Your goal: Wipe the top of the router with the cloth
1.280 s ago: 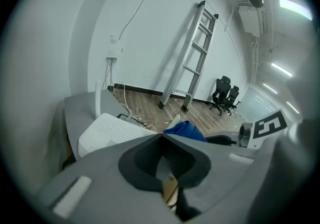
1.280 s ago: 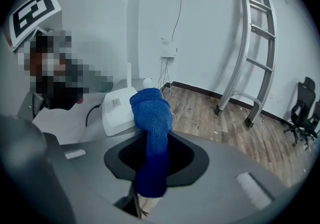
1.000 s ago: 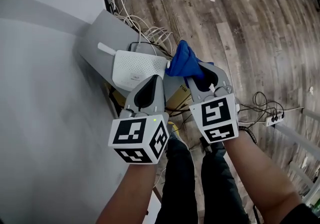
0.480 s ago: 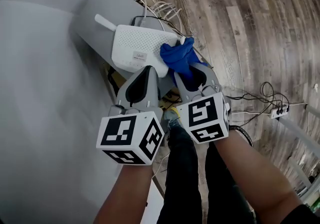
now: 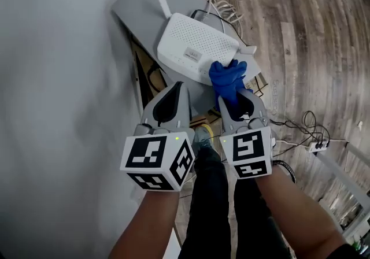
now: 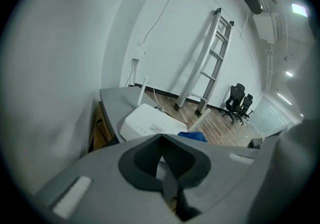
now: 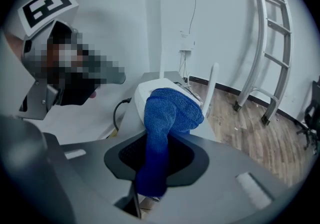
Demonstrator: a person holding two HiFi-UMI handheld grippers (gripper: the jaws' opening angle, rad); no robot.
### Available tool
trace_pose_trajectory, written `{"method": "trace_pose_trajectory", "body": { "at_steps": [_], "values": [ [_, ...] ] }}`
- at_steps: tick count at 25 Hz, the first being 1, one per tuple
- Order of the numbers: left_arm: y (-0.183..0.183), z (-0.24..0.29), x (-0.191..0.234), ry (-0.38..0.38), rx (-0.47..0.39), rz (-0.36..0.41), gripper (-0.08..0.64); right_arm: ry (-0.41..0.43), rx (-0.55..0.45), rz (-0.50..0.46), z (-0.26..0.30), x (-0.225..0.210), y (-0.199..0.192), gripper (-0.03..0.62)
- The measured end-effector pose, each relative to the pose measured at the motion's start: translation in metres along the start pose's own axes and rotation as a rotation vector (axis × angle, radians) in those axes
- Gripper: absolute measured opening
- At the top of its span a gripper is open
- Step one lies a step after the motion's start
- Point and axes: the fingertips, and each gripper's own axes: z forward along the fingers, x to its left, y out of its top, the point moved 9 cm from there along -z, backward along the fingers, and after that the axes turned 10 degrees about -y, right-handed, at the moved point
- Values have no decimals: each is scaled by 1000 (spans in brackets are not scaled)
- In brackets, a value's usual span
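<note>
- A plain grey wall (image 5: pixel 58 107) fills the left side, running along the desk's left edge.
- The left gripper (image 5: pixel 178 87) hovers at the desk's near edge, just short of the router and not touching it. Its claw is closed tip to tip with nothing in it.
- The grey desk (image 5: pixel 136 6) slants from upper left to lower right, with a bare stretch at its far left corner.
- The white router (image 5: pixel 193 44) lies flat on the right half of the desk, close to the near right corner. One antenna (image 5: pixel 163 3) points toward the far left corner and another (image 5: pixel 245 51) sticks out toward the right edge.
- The blue cloth (image 5: pixel 227 76) is bunched up and rests on the router's near right corner, by the desk's near edge.
- The right gripper (image 5: pixel 231 97) is just beside the left one, its claw clamped narrow on the cloth. The cloth's tail hangs back through the jaws and its bunched end pokes out in front, onto the router.
- White cables (image 5: pixel 214 3) trail off the desk's far edge, behind the router.
- To the right is a wooden floor (image 5: pixel 312 32), with a power strip (image 5: pixel 317 147) lying on it well apart from the desk.
- In the left gripper view a ladder (image 6: pixel 210 58) leans on the far wall.
</note>
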Motion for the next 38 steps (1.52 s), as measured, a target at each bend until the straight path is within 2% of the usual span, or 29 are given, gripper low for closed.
{"method": "trace_pose_trajectory", "body": {
  "at_steps": [9, 14, 23, 30, 38],
  "values": [
    [0, -43, 53, 65, -53, -67, 0, 108, 2, -88, 8, 75, 23, 114],
    [3, -58, 84, 105, -92, -111, 0, 131, -50, -99, 41, 103, 59, 114],
    [21, -82, 104, 125, -150, -111, 0, 155, -147, -87, 70, 131, 117, 114],
    [23, -66, 83, 80, -140, -72, 0, 123, -123, -61, 38, 98, 85, 114],
    [8, -30, 14, -25, -75, 0, 0, 5, -104, -5, -9, 24, 24, 114]
  ]
}}
